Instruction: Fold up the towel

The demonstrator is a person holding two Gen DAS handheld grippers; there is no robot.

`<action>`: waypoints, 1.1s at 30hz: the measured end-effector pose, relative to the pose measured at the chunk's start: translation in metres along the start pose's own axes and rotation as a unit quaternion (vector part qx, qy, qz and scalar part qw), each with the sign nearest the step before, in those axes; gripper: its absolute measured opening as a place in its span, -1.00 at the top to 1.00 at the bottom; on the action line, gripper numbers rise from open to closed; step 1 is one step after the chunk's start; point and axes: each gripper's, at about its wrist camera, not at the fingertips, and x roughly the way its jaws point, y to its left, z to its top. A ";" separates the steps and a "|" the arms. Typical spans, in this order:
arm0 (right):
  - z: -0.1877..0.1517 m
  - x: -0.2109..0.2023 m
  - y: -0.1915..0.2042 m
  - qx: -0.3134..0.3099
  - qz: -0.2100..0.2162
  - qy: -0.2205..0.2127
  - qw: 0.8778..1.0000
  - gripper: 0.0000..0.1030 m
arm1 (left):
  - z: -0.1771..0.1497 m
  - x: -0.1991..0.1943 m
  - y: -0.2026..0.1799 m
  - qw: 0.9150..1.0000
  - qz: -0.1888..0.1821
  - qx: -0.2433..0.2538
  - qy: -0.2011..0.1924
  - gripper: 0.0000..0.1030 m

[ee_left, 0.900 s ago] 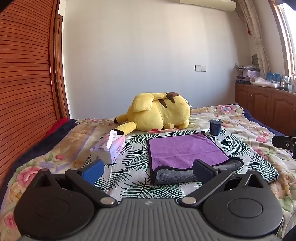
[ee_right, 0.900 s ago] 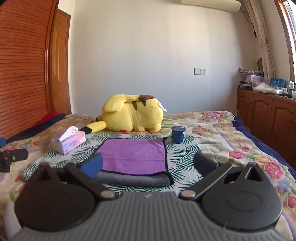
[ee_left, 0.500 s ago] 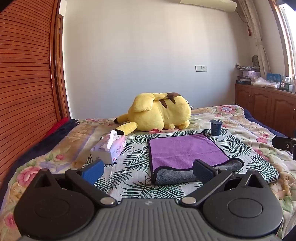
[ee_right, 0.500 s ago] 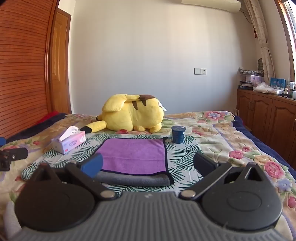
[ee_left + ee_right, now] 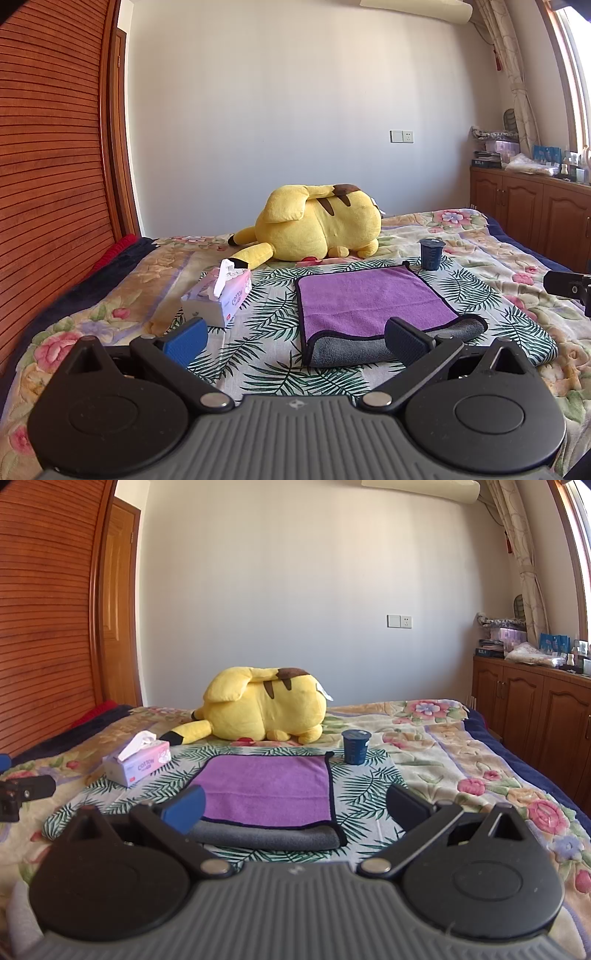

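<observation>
Purple microfibre towel with grey underside lying folded flat on the leaf-print bedspread, between a pink-and-white tissue box and a dark blue plastic cup. Left gripper and right gripper both hovering near its grey front fold, jaws spread wide, holding nothing. Behind, a yellow plush toy.

one towel, one cup, one plush

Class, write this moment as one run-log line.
left gripper: open, empty | right gripper: open, empty | towel: folded once on bed | contact: none
</observation>
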 end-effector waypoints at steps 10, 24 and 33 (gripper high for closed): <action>-0.001 0.000 0.000 0.000 0.000 0.000 1.000 -1.00 | 0.000 0.000 0.000 1.000 0.000 0.000 0.000 -0.62; -0.002 0.001 0.000 0.002 0.000 0.001 1.000 -1.00 | 0.003 0.001 0.003 1.000 0.000 0.000 0.000 -0.62; -0.002 0.001 -0.001 0.002 0.000 0.001 1.000 -1.00 | 0.002 0.001 0.002 1.000 0.000 0.001 0.000 -0.62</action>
